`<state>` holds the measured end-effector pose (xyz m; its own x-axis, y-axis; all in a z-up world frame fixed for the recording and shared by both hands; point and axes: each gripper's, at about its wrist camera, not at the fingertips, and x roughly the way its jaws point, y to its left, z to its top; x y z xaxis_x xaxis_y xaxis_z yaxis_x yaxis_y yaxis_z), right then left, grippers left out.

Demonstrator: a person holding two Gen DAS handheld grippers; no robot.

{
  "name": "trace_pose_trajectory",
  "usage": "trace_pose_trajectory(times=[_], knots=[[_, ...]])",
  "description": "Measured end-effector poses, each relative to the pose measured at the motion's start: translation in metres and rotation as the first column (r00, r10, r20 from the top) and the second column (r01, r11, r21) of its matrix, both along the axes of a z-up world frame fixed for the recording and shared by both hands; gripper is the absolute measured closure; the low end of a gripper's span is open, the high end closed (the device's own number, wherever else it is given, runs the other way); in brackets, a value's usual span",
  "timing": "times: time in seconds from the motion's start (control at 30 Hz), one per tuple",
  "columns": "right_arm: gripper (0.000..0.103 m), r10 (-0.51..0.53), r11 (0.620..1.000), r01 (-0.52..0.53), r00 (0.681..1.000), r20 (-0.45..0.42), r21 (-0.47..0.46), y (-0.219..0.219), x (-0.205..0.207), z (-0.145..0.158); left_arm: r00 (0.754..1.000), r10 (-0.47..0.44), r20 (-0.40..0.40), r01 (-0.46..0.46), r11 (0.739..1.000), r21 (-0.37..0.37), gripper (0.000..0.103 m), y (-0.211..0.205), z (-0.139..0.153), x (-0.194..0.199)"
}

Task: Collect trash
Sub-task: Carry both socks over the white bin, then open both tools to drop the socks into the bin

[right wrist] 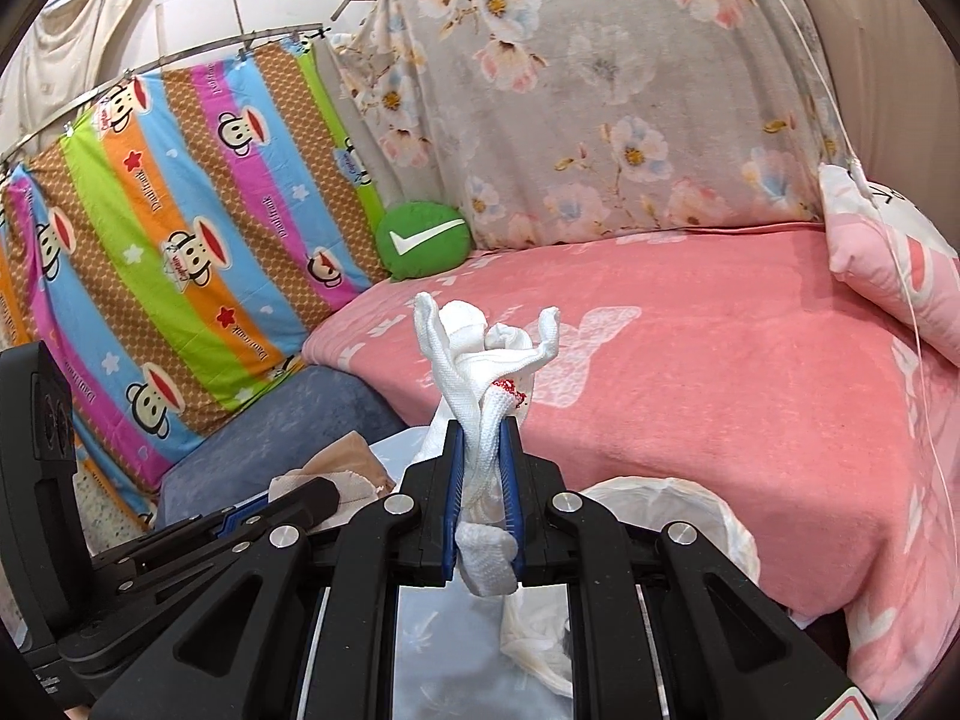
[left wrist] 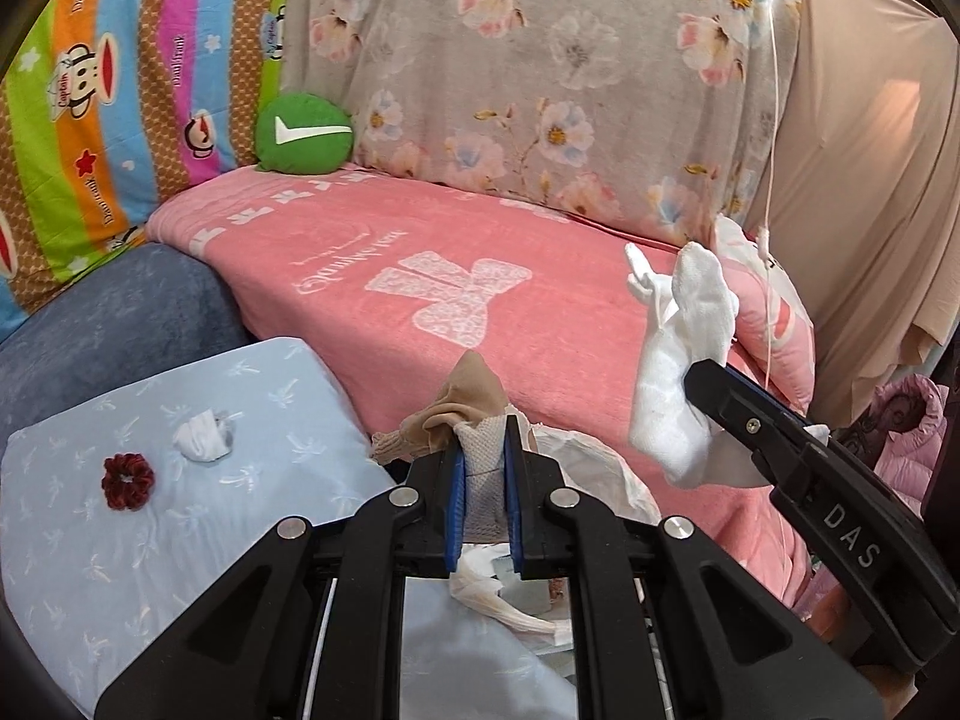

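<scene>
At lower centre of each wrist view: left gripper point(left wrist: 485, 474) clamped on a beige stocking wad point(left wrist: 462, 414); right gripper point(right wrist: 485, 468) clamped on white tissue point(right wrist: 480, 354), above the pink blanket point(right wrist: 690, 360).

Ahead of me I see a pink blanket point(left wrist: 480, 276) spread over the bed. A round green cushion point(left wrist: 303, 133) with a white tick sits at its far corner, against a striped monkey-print sheet point(left wrist: 120, 90) and a grey floral sheet point(left wrist: 540, 72) hung behind. A pink pillow point(right wrist: 888, 252) rests at the right end. On the pale blue pillow point(left wrist: 120, 510) nearer me lies a dark red scrunchie point(left wrist: 127, 482).
</scene>
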<state>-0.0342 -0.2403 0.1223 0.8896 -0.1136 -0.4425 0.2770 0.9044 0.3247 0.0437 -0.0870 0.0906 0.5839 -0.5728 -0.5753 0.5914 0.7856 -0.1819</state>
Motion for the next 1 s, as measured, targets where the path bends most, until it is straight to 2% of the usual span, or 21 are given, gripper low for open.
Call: trace_pose_trajectory(times=[0.43,0.47,0.5,0.53,0.57,0.6,0.77,1.0], knots=[[0.090,-0.059,0.998,0.059,0.998,-0.024,0.016,-0.029,-0.010,-0.013,0.996,-0.068,-0.055,0.068,0.998,0.009,0.090,-0.036,-0.010,0.000],[0.088,-0.063,0.998,0.063,0.998,-0.027,0.017,-0.029,-0.010,-0.014,0.996,-0.065,-0.060,0.066,0.998,0.013,0.085,-0.037,-0.011,0.001],[0.085,-0.070,0.997,0.071,0.997,-0.029,0.019,-0.030,-0.010,-0.016,0.996,-0.060,-0.065,0.061,0.998,0.015,0.071,-0.038,-0.013,0.002],[0.086,-0.077,0.997,0.078,0.997,-0.027,0.022,-0.032,-0.011,-0.017,0.997,-0.055,-0.063,0.055,0.998,0.010,0.064,-0.037,-0.013,0.002],[0.086,-0.078,0.997,0.079,0.997,-0.027,0.025,-0.034,-0.011,-0.018,0.997,-0.045,-0.055,0.046,0.999,0.003,0.051,-0.036,-0.013,0.001],[0.086,-0.079,0.996,0.080,0.996,-0.031,0.027,-0.035,-0.010,-0.019,0.998,-0.036,-0.044,0.036,0.999,-0.003,0.048,-0.035,-0.013,0.001],[0.078,-0.081,0.996,0.083,0.996,-0.043,0.031,-0.036,-0.007,-0.025,0.999,-0.018,-0.041,0.019,1.000,0.012,0.046,-0.035,-0.014,0.006],[0.075,-0.060,0.998,0.062,0.996,-0.059,0.031,-0.028,0.000,-0.031,0.999,0.008,-0.045,-0.007,1.000,0.023,0.046,-0.026,-0.019,0.010]])
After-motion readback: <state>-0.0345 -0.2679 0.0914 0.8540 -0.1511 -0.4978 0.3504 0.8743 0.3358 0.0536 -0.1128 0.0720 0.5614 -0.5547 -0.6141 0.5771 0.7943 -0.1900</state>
